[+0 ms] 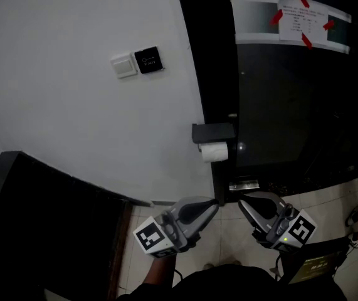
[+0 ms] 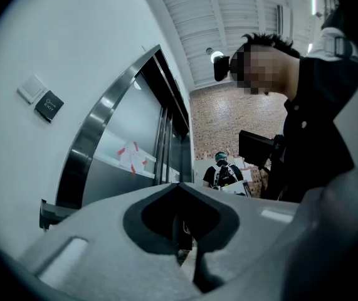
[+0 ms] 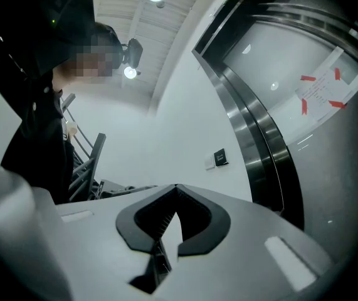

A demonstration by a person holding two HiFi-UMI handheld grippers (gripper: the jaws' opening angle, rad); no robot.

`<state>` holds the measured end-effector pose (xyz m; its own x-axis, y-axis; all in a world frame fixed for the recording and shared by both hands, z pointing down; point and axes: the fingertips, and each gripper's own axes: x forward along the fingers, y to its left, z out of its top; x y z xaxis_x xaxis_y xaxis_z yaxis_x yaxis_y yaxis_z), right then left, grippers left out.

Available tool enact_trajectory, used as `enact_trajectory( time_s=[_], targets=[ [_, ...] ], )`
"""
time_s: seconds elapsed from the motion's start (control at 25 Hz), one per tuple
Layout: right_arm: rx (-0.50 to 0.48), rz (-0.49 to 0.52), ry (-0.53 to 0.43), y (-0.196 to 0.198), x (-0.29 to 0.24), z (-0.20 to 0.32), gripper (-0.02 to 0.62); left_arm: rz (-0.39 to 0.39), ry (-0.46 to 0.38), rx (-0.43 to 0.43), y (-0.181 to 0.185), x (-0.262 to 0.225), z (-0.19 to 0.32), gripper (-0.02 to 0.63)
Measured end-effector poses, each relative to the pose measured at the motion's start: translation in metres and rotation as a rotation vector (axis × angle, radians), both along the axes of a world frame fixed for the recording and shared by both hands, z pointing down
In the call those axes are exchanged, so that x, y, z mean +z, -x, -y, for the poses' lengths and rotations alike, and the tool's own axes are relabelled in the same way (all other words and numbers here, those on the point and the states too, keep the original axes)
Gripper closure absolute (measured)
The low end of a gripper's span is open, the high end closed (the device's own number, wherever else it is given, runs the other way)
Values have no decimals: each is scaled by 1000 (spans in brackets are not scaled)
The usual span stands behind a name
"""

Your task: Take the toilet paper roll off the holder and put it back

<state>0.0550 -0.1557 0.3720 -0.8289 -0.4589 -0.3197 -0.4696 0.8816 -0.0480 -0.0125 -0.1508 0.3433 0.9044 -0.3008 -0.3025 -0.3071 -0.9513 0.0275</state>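
Currently left gripper (image 1: 214, 204) and right gripper (image 1: 243, 203) fingers fully closed, empty; toilet paper roll (image 1: 214, 152) on holder (image 1: 213, 132), well above the fingers.

The left gripper (image 2: 180, 187) fills the bottom of the view, its grey jaws meeting at the tips with nothing between them. Beyond it, a white wall (image 2: 53, 36) carries a pale switch plate (image 2: 31, 88) with a dark exit plate (image 2: 49, 105) just beside it. A steel door frame (image 2: 94, 137) curves up right of the wall. On the panel inside the frame hangs a paper sheet (image 2: 130, 157) fixed with red tape. A person in dark clothes (image 2: 320, 118) stands at the right, and a distant figure (image 2: 221, 173) stands before a brick wall (image 2: 241, 121).
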Motion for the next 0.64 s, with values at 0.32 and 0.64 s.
enact_trajectory(
  time_s=[0.32, 0.64],
  targets=[
    [14, -45, -9, -5, 18, 3, 594, 7, -1, 5, -3, 0, 0, 609],
    [14, -27, 21, -2, 14, 3, 594, 17, 3, 3, -3, 2, 1, 609]
  ],
)
